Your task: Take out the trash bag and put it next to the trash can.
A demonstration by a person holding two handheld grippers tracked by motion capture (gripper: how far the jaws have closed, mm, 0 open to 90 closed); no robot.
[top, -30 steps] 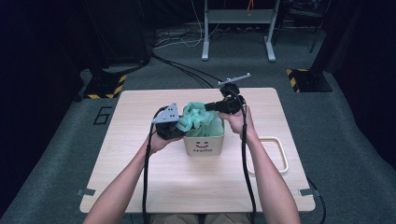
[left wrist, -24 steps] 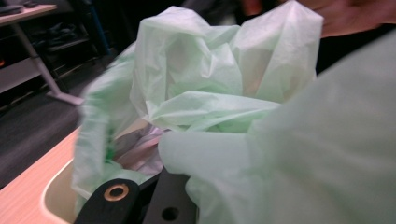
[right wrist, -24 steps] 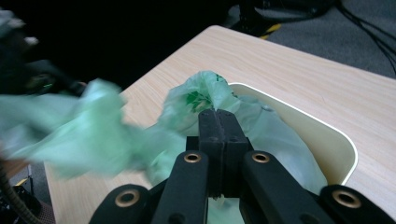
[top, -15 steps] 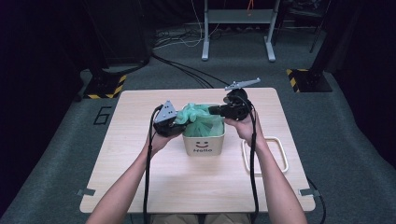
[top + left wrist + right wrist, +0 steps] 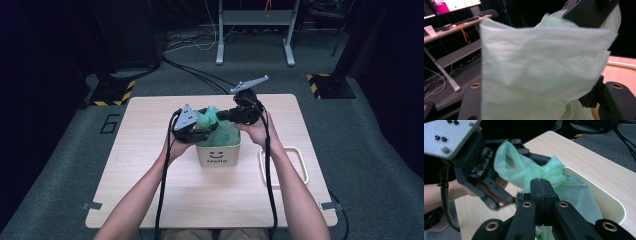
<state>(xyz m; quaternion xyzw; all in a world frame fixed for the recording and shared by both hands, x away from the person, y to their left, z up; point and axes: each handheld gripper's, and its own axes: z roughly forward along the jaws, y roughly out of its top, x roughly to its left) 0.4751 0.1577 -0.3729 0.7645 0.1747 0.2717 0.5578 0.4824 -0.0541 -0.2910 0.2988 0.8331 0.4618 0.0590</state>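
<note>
A white bin (image 5: pixel 218 155) with a smiley face stands at the middle of the wooden table (image 5: pixel 150 195). A thin green bag (image 5: pixel 223 131) sits in it and rises above the rim. My right gripper (image 5: pixel 223 116) is shut on the bag's upper edge; in the right gripper view its joined jaws (image 5: pixel 540 185) pinch the green film (image 5: pixel 524 173). My left gripper (image 5: pixel 204 133) is at the bin's left rim. Its jaws have just been opening and stand apart, with the bag (image 5: pixel 541 70) hanging loosely between them.
A white rectangular ring (image 5: pixel 300 167) lies flat on the table right of the bin. Both cables trail back along the person's forearms. Beyond the table's far edge are a metal stand (image 5: pixel 255 30) and floor cables.
The left jaws have come apart and let go of the bag's edge. The right gripper has risen a little with the bag's edge still in it.
</note>
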